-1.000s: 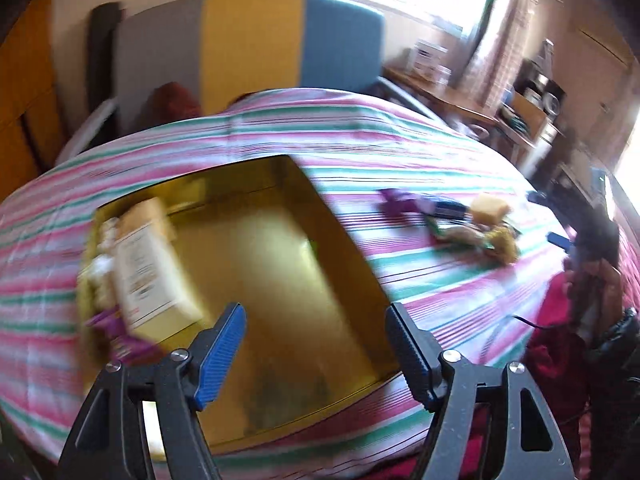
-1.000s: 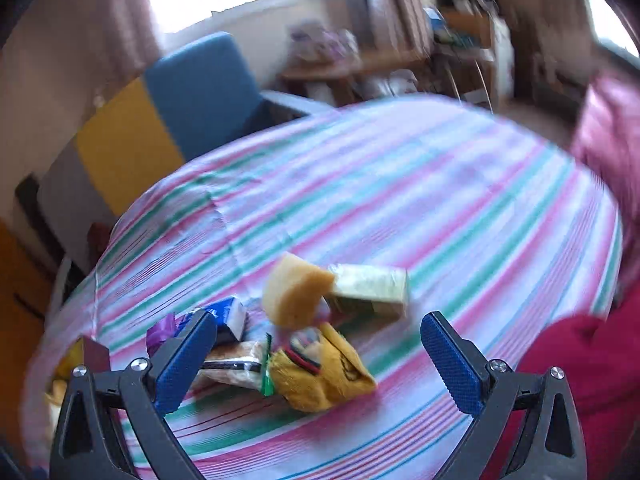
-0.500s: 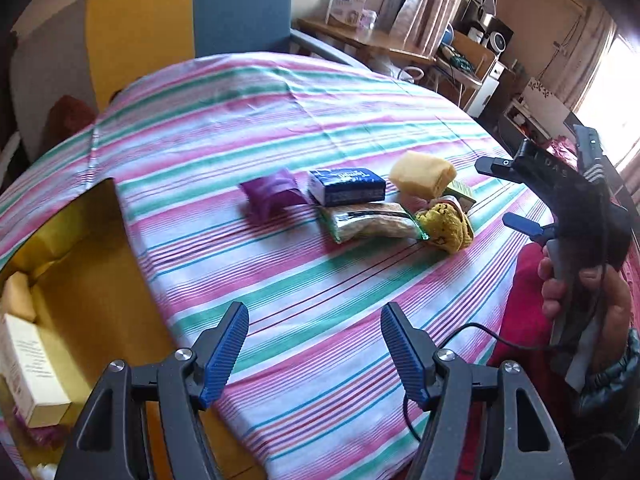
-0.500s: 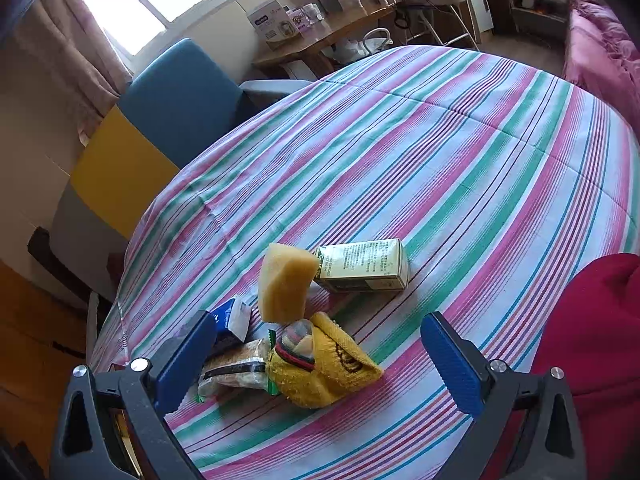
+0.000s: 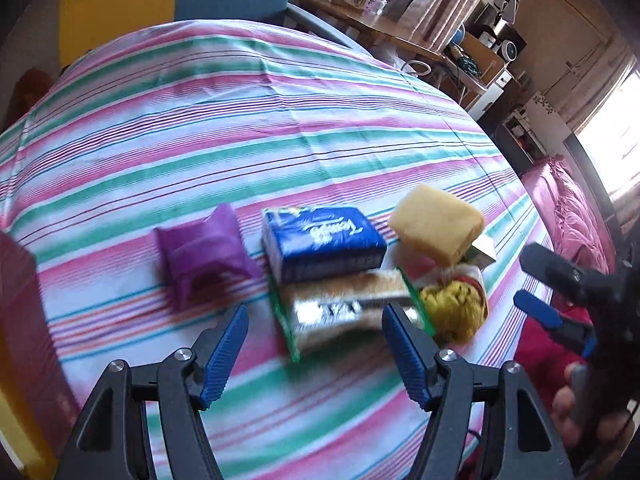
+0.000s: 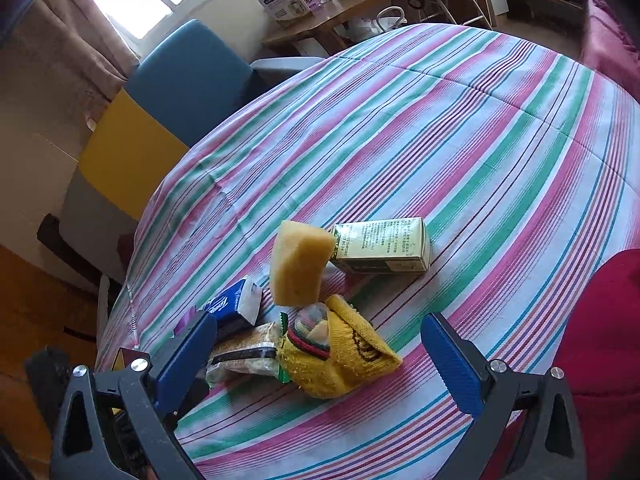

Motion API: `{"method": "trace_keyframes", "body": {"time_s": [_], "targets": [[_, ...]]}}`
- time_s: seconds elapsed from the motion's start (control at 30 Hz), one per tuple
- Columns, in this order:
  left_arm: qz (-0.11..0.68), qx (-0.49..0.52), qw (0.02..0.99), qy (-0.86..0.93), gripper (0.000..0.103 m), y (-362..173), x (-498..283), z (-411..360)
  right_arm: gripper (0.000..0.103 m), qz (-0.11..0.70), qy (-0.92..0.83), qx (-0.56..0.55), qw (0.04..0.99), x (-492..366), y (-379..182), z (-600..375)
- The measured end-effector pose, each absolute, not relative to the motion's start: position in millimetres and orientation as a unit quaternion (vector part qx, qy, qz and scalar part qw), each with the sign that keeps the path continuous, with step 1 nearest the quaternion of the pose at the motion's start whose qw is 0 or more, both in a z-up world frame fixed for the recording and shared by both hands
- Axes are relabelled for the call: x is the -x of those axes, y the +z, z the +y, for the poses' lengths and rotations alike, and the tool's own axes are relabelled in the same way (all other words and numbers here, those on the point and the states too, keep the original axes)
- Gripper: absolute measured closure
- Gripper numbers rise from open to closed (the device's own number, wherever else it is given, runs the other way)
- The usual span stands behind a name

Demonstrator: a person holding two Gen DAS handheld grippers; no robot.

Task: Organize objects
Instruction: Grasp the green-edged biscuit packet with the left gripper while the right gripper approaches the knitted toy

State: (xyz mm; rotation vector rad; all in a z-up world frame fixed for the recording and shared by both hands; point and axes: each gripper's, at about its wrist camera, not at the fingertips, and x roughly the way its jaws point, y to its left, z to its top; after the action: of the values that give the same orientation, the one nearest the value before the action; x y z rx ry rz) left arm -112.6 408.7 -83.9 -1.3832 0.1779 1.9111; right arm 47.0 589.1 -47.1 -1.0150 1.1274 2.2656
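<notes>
While the left gripper (image 5: 314,354) hangs over the near part of the striped tablecloth (image 5: 200,128), its blue-padded jaws stand apart with nothing between them; they have just widened a little, and the snack packet (image 5: 352,312) lies on the cloth just beyond the fingertips. The objects to be sorted sit in one cluster near the right side of the cloth. A purple pouch (image 5: 204,256) lies at the left of the cluster, slightly apart from the rest. A blue tissue pack (image 5: 320,248) lies to its right, its near edge resting on the snack packet. A yellow sponge (image 5: 436,224) sits further right, tilted and propped on the things beneath it. A yellow knitted cloth (image 5: 456,308) lies near of the sponge, touching the right end of the snack packet. A pale green carton (image 6: 380,244) lies flat on the far side of the sponge, one end hidden behind it. The right gripper (image 6: 320,364) is released, its jaws wide apart above the knitted cloth without touching it. A dark red box wall (image 5: 24,320) shows at the left edge of the left wrist view. A blue, yellow and grey chair (image 6: 160,120) stands at the far side of the cloth.
</notes>
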Motion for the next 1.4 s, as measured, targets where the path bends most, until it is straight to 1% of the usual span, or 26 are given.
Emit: {"method": "trace_keyframes", "body": {"time_s": [0.1, 0.17, 0.33, 0.43, 0.5, 0.67, 0.77, 0.83, 1.03, 1.07, 1.1, 1.13, 1.17, 1.2, 1.4], "targets": [[0.073, 0.548, 0.378, 0.742, 0.033, -95.8, 119.4, 420.9, 0.0, 0.412, 0.811, 0.364, 0.201, -46.6, -48.9, 591.5], [0.065, 0.56, 0.397, 0.724, 0.033, -102.4, 115.7, 422.4, 0.0, 0.416, 0.809, 0.365, 0.198, -46.6, -50.1, 592.8], [0.089, 0.56, 0.469, 0.678, 0.033, -97.5, 75.5, 417.3, 0.0, 0.423, 0.809, 0.363, 0.188, -45.3, -50.7, 593.5], [0.118, 0.554, 0.486, 0.665, 0.033, -94.6, 50.6, 409.7, 0.0, 0.426, 0.809, 0.36, 0.187, -46.2, -50.5, 594.3], [0.141, 0.539, 0.488, 0.671, 0.033, -88.6, 40.0, 406.8, 0.0, 0.429, 0.807, 0.359, 0.188, -46.8, -51.4, 595.1], [0.215, 0.462, 0.49, 0.707, 0.032, -64.4, 26.0, 413.1, 0.0, 0.428, 0.806, 0.36, 0.192, -46.4, -51.8, 594.9], [0.254, 0.446, 0.497, 0.699, 0.031, -65.8, 29.0, 428.4, 0.0, 0.43, 0.804, 0.361, 0.196, -47.3, -53.0, 595.6], [0.267, 0.451, 0.499, 0.691, 0.031, -72.2, 33.6, 442.0, 0.0, 0.43, 0.803, 0.361, 0.198, -47.8, -53.2, 596.4], [0.264, 0.475, 0.505, 0.671, 0.033, -92.9, 41.2, 464.5, 0.0, 0.433, 0.798, 0.364, 0.208, -49.0, -56.1, 600.3], [0.261, 0.48, 0.505, 0.668, 0.038, -97.2, 42.5, 466.4, 0.0, 0.432, 0.798, 0.366, 0.21, -48.5, -56.7, 601.0], [0.256, 0.488, 0.505, 0.665, 0.049, -100.7, 43.8, 467.1, 0.0, 0.431, 0.796, 0.368, 0.212, -48.2, -57.4, 601.6], [0.252, 0.496, 0.496, 0.667, 0.054, -106.2, 45.2, 466.3, 0.0, 0.431, 0.795, 0.37, 0.214, -48.1, -58.3, 602.2], [0.252, 0.497, 0.49, 0.671, 0.063, -108.5, 44.9, 464.3, 0.0, 0.43, 0.793, 0.372, 0.217, -48.2, -59.4, 602.9], [0.25, 0.491, 0.488, 0.677, 0.066, -108.4, 43.5, 461.0, 0.0, 0.429, 0.792, 0.375, 0.221, -48.0, -60.6, 603.8], [0.221, 0.503, 0.47, 0.691, 0.067, -106.5, 34.0, 427.6, 0.0, 0.402, 0.788, 0.403, 0.234, -38.8, -67.5, 601.6]]}}
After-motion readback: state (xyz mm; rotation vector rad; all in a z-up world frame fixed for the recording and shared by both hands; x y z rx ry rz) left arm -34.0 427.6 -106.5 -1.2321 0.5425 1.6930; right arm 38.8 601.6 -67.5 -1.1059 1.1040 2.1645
